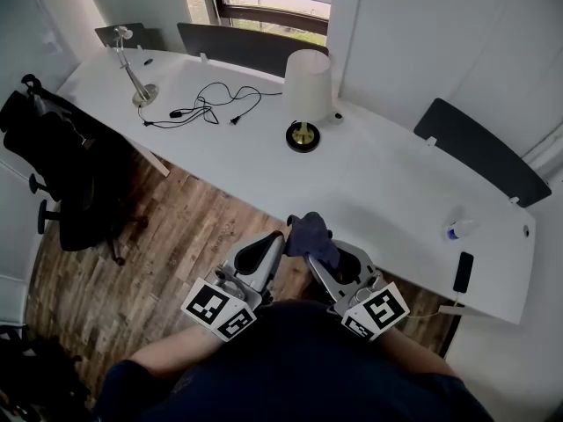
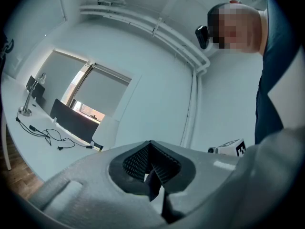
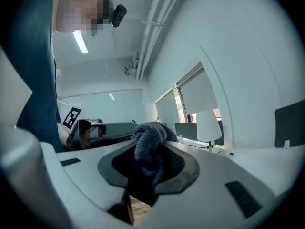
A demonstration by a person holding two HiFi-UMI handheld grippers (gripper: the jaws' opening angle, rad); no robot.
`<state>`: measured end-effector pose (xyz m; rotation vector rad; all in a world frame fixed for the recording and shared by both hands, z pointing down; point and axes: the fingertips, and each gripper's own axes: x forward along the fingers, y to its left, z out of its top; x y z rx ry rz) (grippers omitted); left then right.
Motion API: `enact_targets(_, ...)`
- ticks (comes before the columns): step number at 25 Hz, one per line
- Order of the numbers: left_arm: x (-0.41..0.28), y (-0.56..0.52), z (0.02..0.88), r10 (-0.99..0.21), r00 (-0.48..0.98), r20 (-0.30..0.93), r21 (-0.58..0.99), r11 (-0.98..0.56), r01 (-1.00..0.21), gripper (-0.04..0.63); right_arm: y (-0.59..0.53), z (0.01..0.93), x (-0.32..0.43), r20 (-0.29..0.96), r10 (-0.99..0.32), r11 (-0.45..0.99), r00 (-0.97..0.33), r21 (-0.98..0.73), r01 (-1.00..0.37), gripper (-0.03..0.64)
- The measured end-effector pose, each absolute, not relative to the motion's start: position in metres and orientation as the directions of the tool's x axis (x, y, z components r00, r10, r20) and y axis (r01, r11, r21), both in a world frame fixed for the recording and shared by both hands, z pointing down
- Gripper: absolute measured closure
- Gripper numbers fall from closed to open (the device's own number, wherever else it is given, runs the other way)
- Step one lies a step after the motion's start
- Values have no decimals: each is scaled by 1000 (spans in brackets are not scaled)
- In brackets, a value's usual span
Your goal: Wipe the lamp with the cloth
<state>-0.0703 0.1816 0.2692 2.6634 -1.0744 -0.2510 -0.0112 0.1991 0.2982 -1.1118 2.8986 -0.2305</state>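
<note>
The lamp (image 1: 307,88), with a white shade on a round dark base, stands upright on the far middle part of the white desk (image 1: 387,187), well apart from both tools. The dark blue cloth (image 1: 311,236) is bunched up and pinched between the jaws of the right hand-held gripper (image 1: 324,258), which is closed on it; the cloth bulges out above the pads and sits over the near edge of the desk. Just to its left, the left hand-held gripper (image 1: 266,249) is held over the wooden floor (image 1: 189,227) with its jaws together and nothing between them. Both are held close in front of the person's body, each with its marker cube toward the near side. Left of the lamp a black cable (image 1: 208,105) lies in loose loops on the desk, and farther left a small silver desk lamp (image 1: 134,70) stands near the far left corner. A black phone (image 1: 463,272) lies flat near the desk's right near edge. A black office chair (image 1: 62,178) stands on the floor at the left.
</note>
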Motion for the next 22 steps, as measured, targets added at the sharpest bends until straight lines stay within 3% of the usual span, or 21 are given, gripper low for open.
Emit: enact_targets(22,9,10,324,-832,541,119,268,-498,-825,597,14,352,75,98,-504,826,-858,-236,-512,512)
